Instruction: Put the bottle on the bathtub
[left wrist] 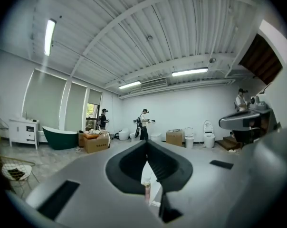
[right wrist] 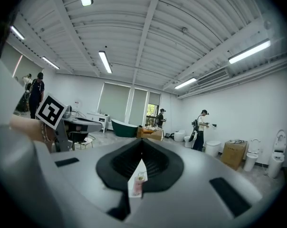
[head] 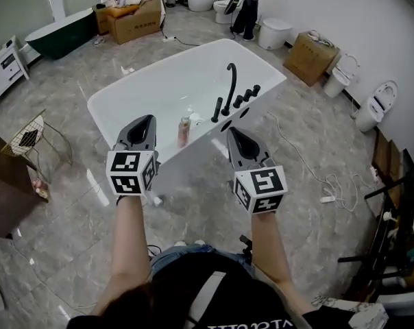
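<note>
A small pinkish bottle (head: 184, 131) stands upright on the near rim of the white bathtub (head: 118, 96), left of the black faucet (head: 229, 88). My left gripper (head: 148, 119) is shut and empty, just left of the bottle and slightly nearer to me. My right gripper (head: 232, 131) is also shut and empty, to the bottle's right. Neither touches the bottle. In the left gripper view the bottle (left wrist: 147, 190) shows through the slit below the closed left gripper (left wrist: 147, 143). In the right gripper view the bottle (right wrist: 139, 184) appears the same way below the closed right gripper (right wrist: 142, 142).
Black tap handles (head: 247, 96) line the tub rim. A wire chair (head: 30, 138) stands at left, and a white cable (head: 310, 173) runs over the floor at right. Cardboard boxes (head: 133, 20), a dark green tub (head: 59, 33) and toilets (head: 377, 105) stand around. People (left wrist: 144, 124) stand far off.
</note>
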